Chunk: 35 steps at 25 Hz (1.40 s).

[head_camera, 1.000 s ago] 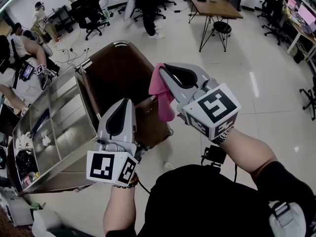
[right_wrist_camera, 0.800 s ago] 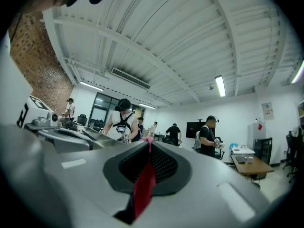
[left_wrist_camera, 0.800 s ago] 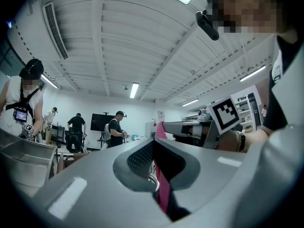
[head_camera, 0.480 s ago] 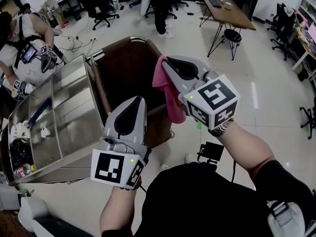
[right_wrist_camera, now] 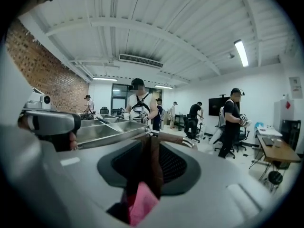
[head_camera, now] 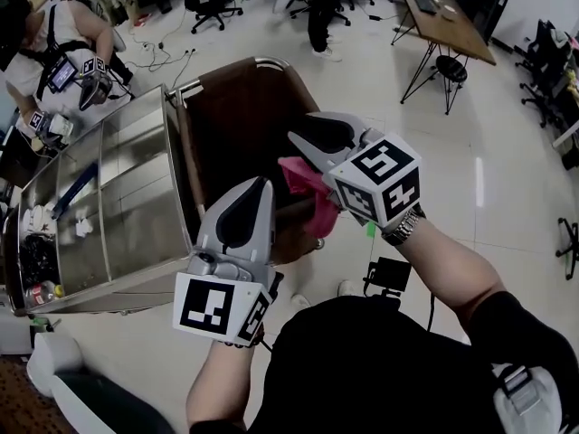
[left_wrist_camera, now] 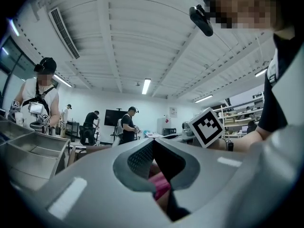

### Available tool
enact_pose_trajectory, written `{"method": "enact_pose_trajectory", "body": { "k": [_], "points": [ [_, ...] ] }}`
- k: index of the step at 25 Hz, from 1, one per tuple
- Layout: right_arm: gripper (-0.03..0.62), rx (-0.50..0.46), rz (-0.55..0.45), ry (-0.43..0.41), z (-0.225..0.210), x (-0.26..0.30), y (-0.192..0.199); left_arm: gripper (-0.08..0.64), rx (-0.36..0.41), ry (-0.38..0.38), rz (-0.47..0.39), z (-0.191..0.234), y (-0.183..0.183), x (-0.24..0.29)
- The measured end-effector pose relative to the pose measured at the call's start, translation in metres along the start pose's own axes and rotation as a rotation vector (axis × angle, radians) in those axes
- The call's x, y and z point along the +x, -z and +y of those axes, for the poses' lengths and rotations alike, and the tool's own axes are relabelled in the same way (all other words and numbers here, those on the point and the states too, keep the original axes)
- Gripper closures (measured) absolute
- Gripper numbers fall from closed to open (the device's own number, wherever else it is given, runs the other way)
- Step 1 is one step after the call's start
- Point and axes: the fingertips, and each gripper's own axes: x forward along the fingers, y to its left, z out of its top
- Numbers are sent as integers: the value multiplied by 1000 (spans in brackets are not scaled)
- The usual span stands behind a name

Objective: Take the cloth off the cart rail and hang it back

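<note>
The pink cloth (head_camera: 306, 181) lies bunched against the near right edge of the cart's brown panel (head_camera: 231, 116), which has a chrome rail (head_camera: 262, 61) around it. My right gripper (head_camera: 295, 139) sits right over the cloth. Its jaws have just been opening and now stand apart. In the right gripper view the cloth (right_wrist_camera: 141, 202) shows low between them, and the pads do not press on it. My left gripper (head_camera: 260, 184) hovers just left of the cloth with its tips together and nothing held. In the left gripper view some of the pink cloth (left_wrist_camera: 160, 186) shows past the left gripper's tips (left_wrist_camera: 151, 144).
The steel cart (head_camera: 136, 197) with its trays stretches to the left, with small items at its near end. A person with grippers (head_camera: 59, 61) stands at its far side. Office chairs, a desk (head_camera: 452, 34) and a black device on the floor (head_camera: 391, 277) are around.
My right gripper has come down with the cloth to the panel's edge. The cloth no longer hangs from the tips but lies bunched below the parted jaws. The left gripper has moved up beside it.
</note>
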Motion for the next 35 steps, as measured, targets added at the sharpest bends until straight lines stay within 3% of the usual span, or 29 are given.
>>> {"method": "enact_pose_trajectory", "body": {
  "k": [9,22,35],
  "points": [
    [495,23,-77,-44,-23,-35,-15,557,3,-43,14,-22,4,29],
    [539,-4,-197,-163,-22,-131,-27,557,42,-130,46,-100,7,51],
    [592,-58,-297,-114,52,-210,-45,557,87,-99,28,-156,-19,-13]
  ]
}}
